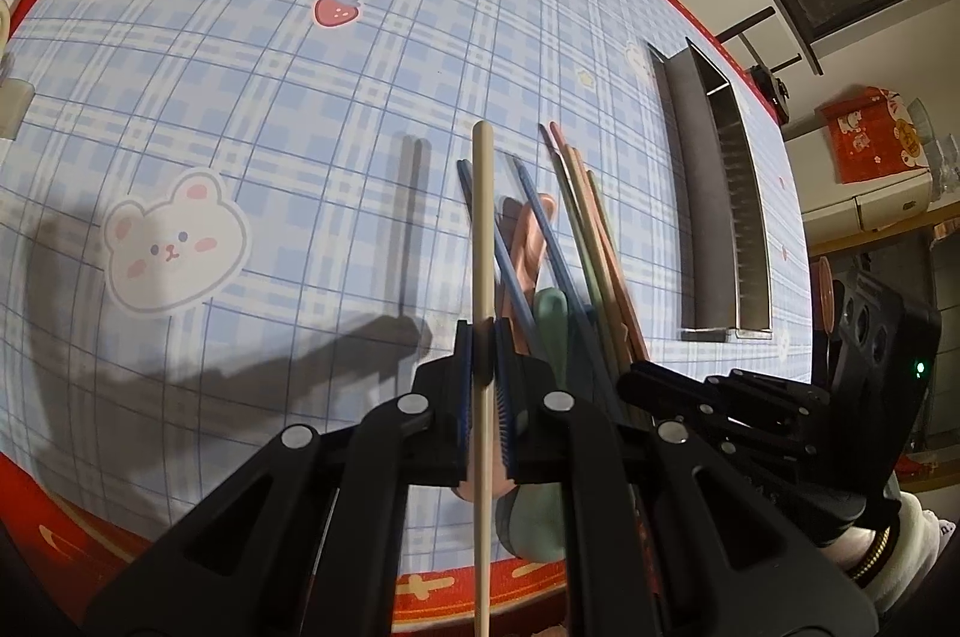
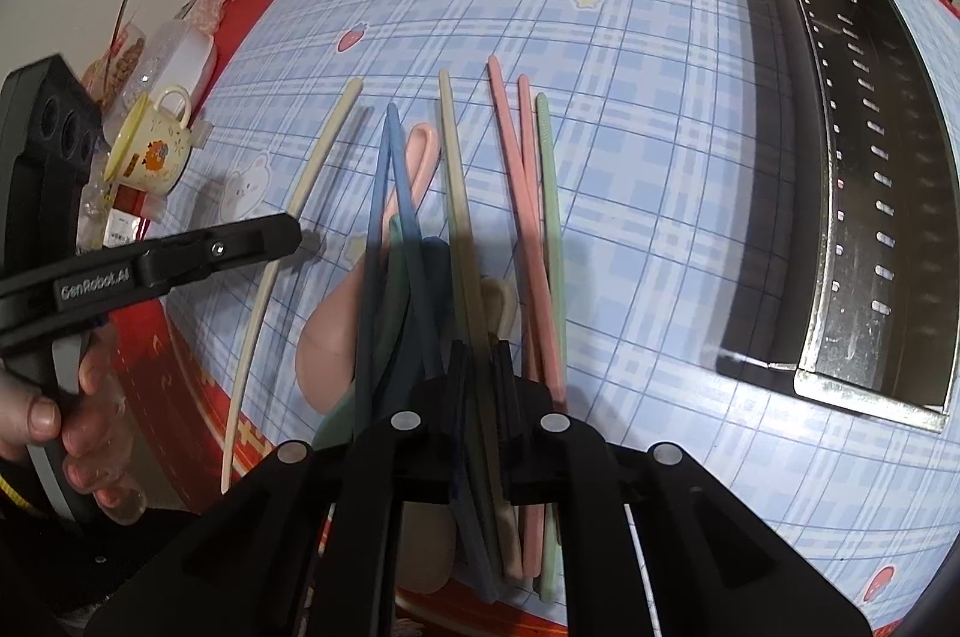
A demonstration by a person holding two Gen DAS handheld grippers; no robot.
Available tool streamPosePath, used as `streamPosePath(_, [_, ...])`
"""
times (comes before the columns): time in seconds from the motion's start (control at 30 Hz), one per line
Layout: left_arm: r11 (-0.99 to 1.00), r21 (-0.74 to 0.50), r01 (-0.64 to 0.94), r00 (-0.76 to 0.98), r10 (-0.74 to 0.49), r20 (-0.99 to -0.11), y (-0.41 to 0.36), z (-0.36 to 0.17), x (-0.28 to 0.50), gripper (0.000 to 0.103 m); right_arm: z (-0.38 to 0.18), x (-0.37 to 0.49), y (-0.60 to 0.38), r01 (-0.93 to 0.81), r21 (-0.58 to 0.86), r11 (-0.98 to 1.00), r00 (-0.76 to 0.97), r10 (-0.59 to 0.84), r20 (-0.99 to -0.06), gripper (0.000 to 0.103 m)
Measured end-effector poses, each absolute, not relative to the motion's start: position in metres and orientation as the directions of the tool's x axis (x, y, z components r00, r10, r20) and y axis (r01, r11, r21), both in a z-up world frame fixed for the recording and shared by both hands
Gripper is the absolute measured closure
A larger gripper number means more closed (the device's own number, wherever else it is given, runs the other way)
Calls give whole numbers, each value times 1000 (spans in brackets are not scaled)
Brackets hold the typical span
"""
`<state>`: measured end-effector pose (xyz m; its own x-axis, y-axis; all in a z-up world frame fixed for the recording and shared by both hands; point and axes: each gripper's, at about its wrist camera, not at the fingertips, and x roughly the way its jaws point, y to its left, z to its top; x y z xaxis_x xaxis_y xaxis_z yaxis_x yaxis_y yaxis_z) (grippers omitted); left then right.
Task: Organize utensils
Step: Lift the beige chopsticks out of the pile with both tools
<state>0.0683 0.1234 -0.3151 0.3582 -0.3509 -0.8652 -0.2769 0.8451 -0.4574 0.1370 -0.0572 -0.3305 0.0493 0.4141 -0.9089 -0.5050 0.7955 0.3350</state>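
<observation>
Up front, a cream chopstick (image 1: 483, 241) is clamped in the left claw (image 1: 483, 337) above the desk (image 1: 240, 96), left of the utensil pile (image 1: 558, 265). Rightward, an olive chopstick (image 2: 459, 217) is gripped by the right claw (image 2: 480, 355); the metal holder (image 2: 864, 169) sits near the desk's far edge.

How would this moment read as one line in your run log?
left gripper: shut on cream chopstick | right gripper: around second cream chopstick, grip unclear | metal tray: no utensils seen

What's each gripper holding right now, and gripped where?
Left gripper: one cream chopstick, pinched partway along its shaft. Right gripper: closed around another cream chopstick, mid-shaft, above the pile.
</observation>
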Motion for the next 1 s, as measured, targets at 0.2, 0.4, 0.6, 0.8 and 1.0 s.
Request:
streamPosePath(0.2, [847, -463, -259, 369, -356, -858, 125, -308, 60, 92, -329, 133, -53, -519, 296, 802, 75, 388, -919, 96])
streamPosePath(0.4, [844, -475, -251, 380, -365, -850, 132, -304, 55, 92, -322, 125, -52, -514, 275, 813, 115, 383, -917, 96])
streamPosePath(0.6, [840, -492, -227, 387, -386, -837, 138, -300, 50, 92, -307, 115, -59, -491, 282, 825, 170, 407, -897, 97])
streamPosePath(0.8, [836, -513, -193, 392, -414, -822, 140, -295, 50, 92, -294, 107, -65, -466, 279, 839, 215, 414, -884, 97])
streamPosePath(1.0, [842, -520, -146, 391, -434, -812, 137, -288, 52, 92, -292, 97, -63, -447, 263, 855, 240, 398, -885, 97])
